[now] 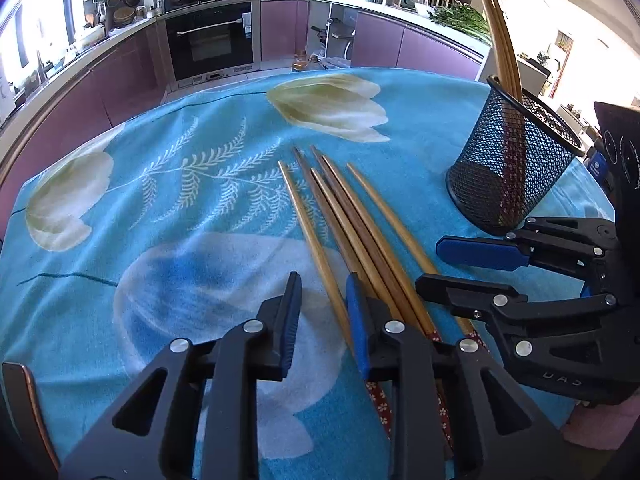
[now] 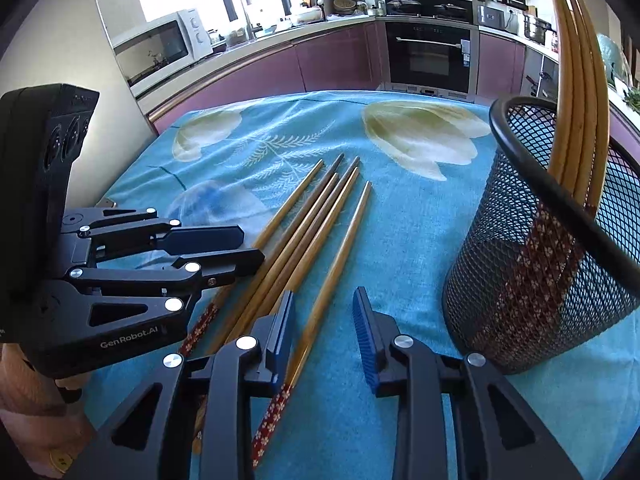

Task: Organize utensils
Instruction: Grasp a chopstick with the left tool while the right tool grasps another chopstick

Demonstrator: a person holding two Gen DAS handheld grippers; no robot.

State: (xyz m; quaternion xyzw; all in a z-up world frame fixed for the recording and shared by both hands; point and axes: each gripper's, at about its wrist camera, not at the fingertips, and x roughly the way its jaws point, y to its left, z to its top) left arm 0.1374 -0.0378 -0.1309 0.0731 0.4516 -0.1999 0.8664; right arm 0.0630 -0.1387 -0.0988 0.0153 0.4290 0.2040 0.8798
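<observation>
Your left gripper [image 1: 324, 320] is released, jaws spread, low over the tablecloth [image 1: 160, 208]. One chopstick from the loose chopsticks [image 1: 352, 224] runs between its fingers; the others fan ahead and just to its right. Your right gripper [image 2: 322, 336] sits beside it, also released, gripping nothing, with one chopstick passing by its left finger. Ahead and to its right stands the mesh cup [image 2: 532, 280], holding three upright chopsticks [image 2: 576, 92].
</observation>
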